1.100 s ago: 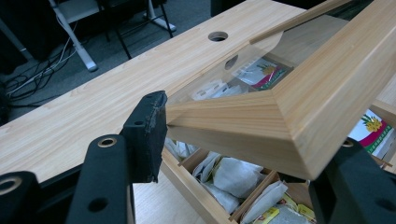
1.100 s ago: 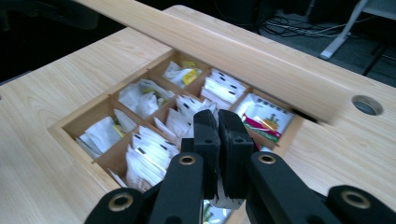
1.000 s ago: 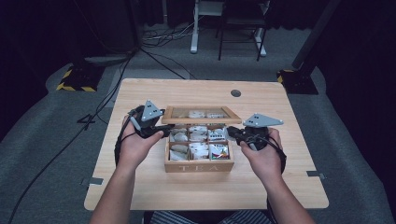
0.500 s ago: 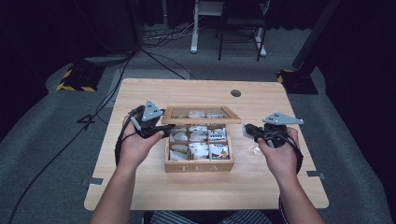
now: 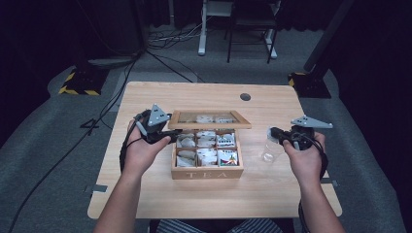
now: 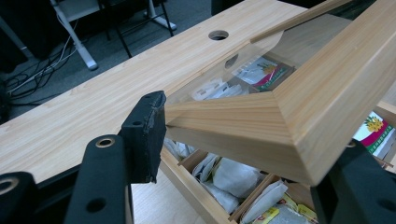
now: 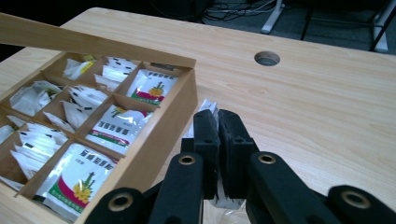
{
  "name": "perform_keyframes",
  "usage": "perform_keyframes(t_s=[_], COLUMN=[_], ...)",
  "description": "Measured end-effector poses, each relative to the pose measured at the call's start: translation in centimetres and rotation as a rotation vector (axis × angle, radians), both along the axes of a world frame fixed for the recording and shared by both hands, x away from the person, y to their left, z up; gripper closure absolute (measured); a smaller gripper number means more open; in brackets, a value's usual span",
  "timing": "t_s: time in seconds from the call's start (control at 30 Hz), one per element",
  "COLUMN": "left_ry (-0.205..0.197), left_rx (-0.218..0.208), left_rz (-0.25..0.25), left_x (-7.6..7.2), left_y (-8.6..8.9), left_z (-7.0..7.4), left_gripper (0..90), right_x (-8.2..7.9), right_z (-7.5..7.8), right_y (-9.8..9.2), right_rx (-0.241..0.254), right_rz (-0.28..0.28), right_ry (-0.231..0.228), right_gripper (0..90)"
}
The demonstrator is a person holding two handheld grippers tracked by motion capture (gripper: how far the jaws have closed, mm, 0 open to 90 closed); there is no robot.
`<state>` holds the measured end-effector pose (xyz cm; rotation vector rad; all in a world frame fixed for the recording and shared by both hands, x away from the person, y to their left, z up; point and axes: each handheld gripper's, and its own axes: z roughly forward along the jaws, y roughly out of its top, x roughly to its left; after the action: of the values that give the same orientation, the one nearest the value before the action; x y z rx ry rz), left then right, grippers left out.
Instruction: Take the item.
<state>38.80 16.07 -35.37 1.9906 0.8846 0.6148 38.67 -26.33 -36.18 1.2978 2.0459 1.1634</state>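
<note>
The small white tea sachet (image 7: pixel 205 109) is pinched flat in your right gripper (image 7: pixel 218 122), carried clear of the compartmented wooden tea box (image 5: pixel 206 170) and held low over the light wooden tabletop (image 5: pixel 272 194), just beside the box's right wall. Your left gripper (image 5: pixel 167 132) clamps the corner of the glass-paned wooden lid (image 6: pixel 289 112), propping it open. You seem to be mid-transfer; next, lower the sachet onto the bare tabletop, then let the jaws spread.

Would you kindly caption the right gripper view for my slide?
Right gripper shut on a tea packet beside the open wooden tea box.
</note>
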Motion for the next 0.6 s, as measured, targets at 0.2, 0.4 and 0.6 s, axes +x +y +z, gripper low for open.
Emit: perform_keyframes(t_s=[0.2,0.4,0.6], left_ry=[-0.002,-0.002,-0.002], left_rx=[0.002,0.0,0.002], left_rz=[0.0,0.001,0.001], left_x=[0.0,0.0,0.0], left_y=[0.0,0.0,-0.1], left_z=[0.0,0.0,0.0], left_gripper=[43.3,43.2,43.2], right_x=[0.6,0.9,1.0], right_z=[-1.2,-2.2,-3.2], right_y=[-1.2,-2.1,-2.4], right_rx=[0.037,0.084,0.112], right_rz=[-0.032,-0.051,-0.057], right_ry=[0.031,0.056,0.086], right_gripper=[87.3,87.3,87.3])
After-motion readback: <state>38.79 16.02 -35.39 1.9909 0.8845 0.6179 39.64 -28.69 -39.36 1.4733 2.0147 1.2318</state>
